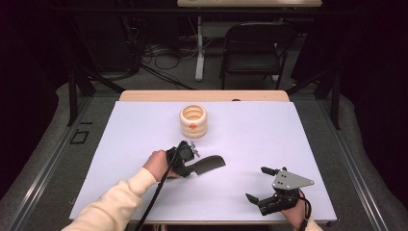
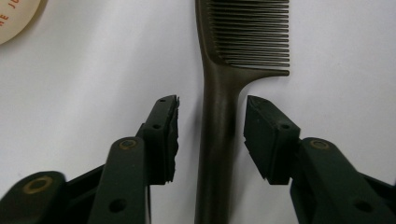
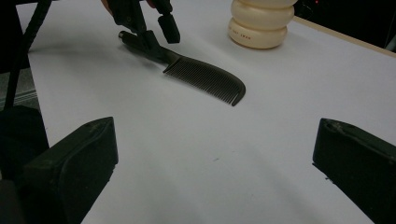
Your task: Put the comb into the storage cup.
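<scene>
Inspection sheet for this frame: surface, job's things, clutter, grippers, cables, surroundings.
Surface: white table, wooden strip at its far edge.
Job's things: dark comb lying flat, handle between the left gripper's jaws.
Clutter: cream ribbed jar standing beyond the comb.
Grippers: left gripper astride the handle, gaps on both sides, not yet gripping; right gripper open, holding nothing.
Cables: black cable trailing from the left gripper.
Surroundings: folding chair, floor cables.

The comb [image 2: 219, 116] looks like dark, smooth plastic — faintly glossy — on a matt white table sheet [image 1: 288, 134].
</scene>
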A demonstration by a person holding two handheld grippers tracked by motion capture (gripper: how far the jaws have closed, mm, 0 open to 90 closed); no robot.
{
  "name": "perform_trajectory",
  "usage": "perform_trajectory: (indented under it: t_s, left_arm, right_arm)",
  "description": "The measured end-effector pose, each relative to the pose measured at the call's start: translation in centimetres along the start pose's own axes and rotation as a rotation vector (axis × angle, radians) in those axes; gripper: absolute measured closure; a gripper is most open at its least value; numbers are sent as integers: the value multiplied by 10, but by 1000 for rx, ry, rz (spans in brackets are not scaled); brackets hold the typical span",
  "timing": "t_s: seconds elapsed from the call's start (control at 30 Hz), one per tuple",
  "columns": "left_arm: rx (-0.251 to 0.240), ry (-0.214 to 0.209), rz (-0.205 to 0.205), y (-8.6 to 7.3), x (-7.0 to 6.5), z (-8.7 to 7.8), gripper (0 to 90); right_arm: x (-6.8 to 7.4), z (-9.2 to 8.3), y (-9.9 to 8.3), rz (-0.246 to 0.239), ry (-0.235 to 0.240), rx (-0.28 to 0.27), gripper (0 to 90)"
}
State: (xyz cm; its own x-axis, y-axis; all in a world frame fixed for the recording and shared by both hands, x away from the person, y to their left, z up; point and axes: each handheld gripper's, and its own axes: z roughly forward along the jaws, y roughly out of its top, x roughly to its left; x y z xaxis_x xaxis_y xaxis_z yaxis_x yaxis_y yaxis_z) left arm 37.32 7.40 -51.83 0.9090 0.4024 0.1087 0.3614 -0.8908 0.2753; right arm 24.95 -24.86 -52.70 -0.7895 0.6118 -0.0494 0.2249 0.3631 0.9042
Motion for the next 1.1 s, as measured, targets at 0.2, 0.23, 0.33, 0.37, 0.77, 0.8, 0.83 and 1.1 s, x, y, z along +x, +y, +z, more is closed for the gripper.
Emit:
perform_trajectory:
  t_s: [0.2, 0.23, 0.33, 0.37, 0.77, 0.8, 0.83, 1.1]
  left_arm:
    - [41, -34, 10, 4, 3, 5, 643]
    - [44, -33, 10, 4, 3, 6, 653]
    - [57, -47, 15, 7, 2, 8, 673]
    - [59, -52, 16, 8, 2, 9, 677]
    - [86, -60, 28, 13, 3, 10, 715]
    - [84, -64, 25, 13, 3, 11, 715]
    - [83, -64, 22, 13, 3, 11, 717]
    - [70, -74, 19, 12, 3, 9, 722]
  right_arm:
    - [0, 0, 0, 0, 1, 1, 0]
    - [0, 0, 0, -1, 1, 1, 0]
    - [0, 0, 0, 0, 1, 2, 0]
    - [0, 0, 0, 0, 1, 2, 0]
    - [0, 0, 0, -1, 0, 2, 0]
    - [0, 0, 0, -2, 0, 2, 0]
    - [0, 0, 0, -2, 0, 1, 0]
    - [0, 0, 0, -1, 0, 1, 0]
